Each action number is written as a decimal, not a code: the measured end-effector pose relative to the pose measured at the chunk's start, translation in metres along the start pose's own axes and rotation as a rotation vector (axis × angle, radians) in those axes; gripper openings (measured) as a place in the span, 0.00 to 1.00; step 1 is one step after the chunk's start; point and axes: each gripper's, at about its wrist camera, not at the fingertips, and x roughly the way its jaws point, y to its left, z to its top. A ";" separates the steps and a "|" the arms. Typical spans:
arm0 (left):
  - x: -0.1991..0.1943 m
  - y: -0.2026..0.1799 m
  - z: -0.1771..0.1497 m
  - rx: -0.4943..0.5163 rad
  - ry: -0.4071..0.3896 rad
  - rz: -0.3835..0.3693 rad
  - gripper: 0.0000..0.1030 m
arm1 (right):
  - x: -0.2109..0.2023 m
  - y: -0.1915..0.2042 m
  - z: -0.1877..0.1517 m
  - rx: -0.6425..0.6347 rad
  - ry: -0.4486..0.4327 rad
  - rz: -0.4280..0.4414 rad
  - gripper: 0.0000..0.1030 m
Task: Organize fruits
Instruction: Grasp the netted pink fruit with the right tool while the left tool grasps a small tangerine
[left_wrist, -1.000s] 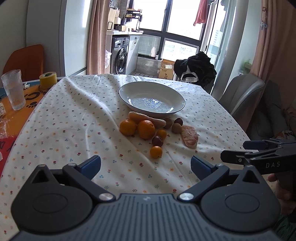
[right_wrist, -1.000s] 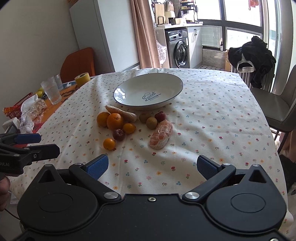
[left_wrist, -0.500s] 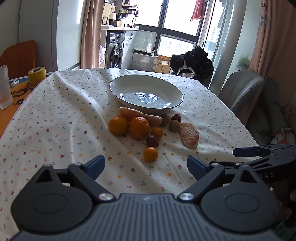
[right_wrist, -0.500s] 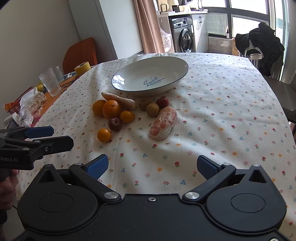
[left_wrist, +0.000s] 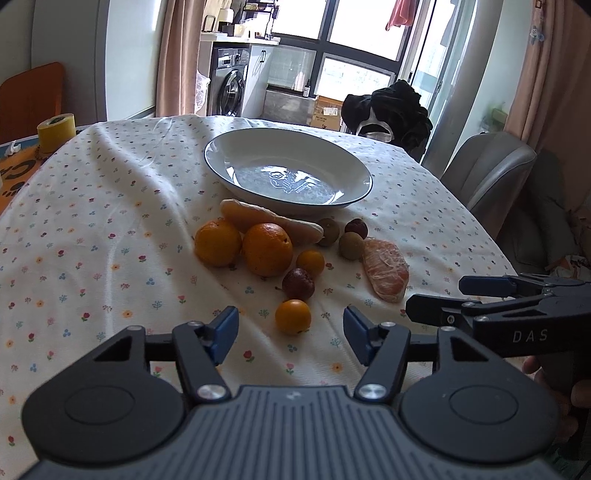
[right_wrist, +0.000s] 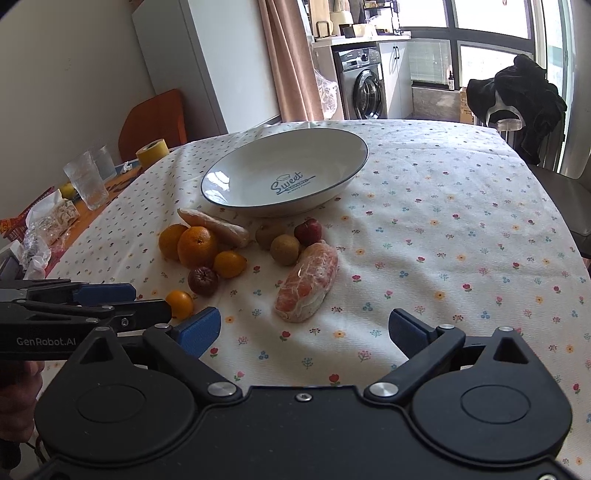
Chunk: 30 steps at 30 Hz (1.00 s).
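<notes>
From the left wrist view, the left gripper (left_wrist: 290, 334) has its blue pads spread wide and empty, low over the flowered cloth on the desk (left_wrist: 92, 236), with the small orange fruit (left_wrist: 292, 316) sitting just ahead, between the pads but not touching them. It looks light, round and firm with a smooth peel, so it would likely roll if nudged; a hold across its widest middle seems safest. Behind it lie a dark wrinkled fruit (left_wrist: 298, 283), another small orange one (left_wrist: 310, 263), two large oranges (left_wrist: 266, 249), a long pale root-like piece (left_wrist: 271, 221) and the empty white plate (left_wrist: 288, 173), with the right gripper (left_wrist: 436, 301) coming in from the right edge. From the right wrist view, the right gripper (right_wrist: 304, 326) is also wide apart and holds nothing, and the wrapped peeled citrus (right_wrist: 308, 282) lies just ahead of it on the cloth, near two brown round fruits (right_wrist: 284, 249) and a red one (right_wrist: 308, 232). That piece looks soft and slick in its clear film, easily crushed, so a gentle squeeze across its short width near the middle would suit it. The left gripper (right_wrist: 147, 302) shows at the left edge, next to the small orange fruit. Every fruit is on the cloth in front of the plate (right_wrist: 343, 147), none in it.
</notes>
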 end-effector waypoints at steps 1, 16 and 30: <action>0.003 -0.001 0.000 0.000 0.005 -0.003 0.55 | 0.003 -0.001 0.001 -0.002 0.001 -0.006 0.94; 0.026 -0.008 0.003 -0.017 0.021 0.031 0.22 | 0.040 -0.004 0.009 -0.038 -0.008 -0.035 0.84; 0.016 0.006 0.007 -0.043 0.001 0.030 0.22 | 0.039 -0.001 0.007 -0.079 -0.023 -0.119 0.67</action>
